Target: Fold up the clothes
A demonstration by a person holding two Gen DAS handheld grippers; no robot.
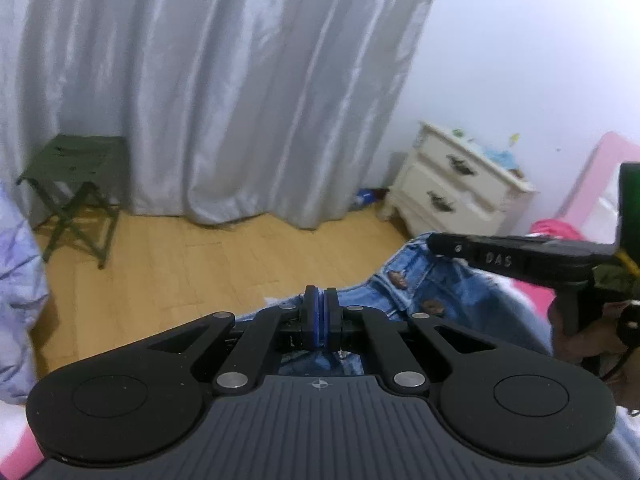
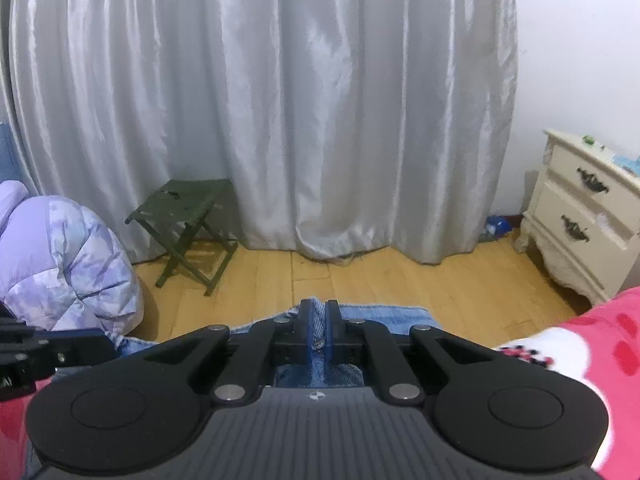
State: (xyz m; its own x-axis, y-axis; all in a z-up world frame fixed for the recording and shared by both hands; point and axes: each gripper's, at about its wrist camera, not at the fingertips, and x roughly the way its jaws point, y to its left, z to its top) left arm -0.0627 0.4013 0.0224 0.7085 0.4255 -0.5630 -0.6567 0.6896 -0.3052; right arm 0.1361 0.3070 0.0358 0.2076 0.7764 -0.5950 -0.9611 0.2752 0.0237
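Observation:
A pair of blue jeans (image 1: 440, 284) hangs between my two grippers, its buttoned waistband stretched across the left wrist view. My left gripper (image 1: 320, 300) is shut, and the frayed denim edge rises to its pads on both sides. My right gripper (image 1: 434, 242) reaches in from the right and pinches the waistband's far end. In the right wrist view that right gripper (image 2: 319, 312) is shut with a fold of the jeans (image 2: 380, 314) bunched between its blue pads. The left gripper (image 2: 108, 344) shows at the left edge, beside more denim.
Beyond the jeans lie a wooden floor (image 2: 440, 280) and a grey curtain (image 2: 280, 120). A green folding stool (image 2: 188, 208) stands by the curtain, a cream nightstand (image 2: 584, 216) at the right. A lilac quilted jacket (image 2: 68, 264) lies left, a pink-red blanket (image 2: 600, 340) right.

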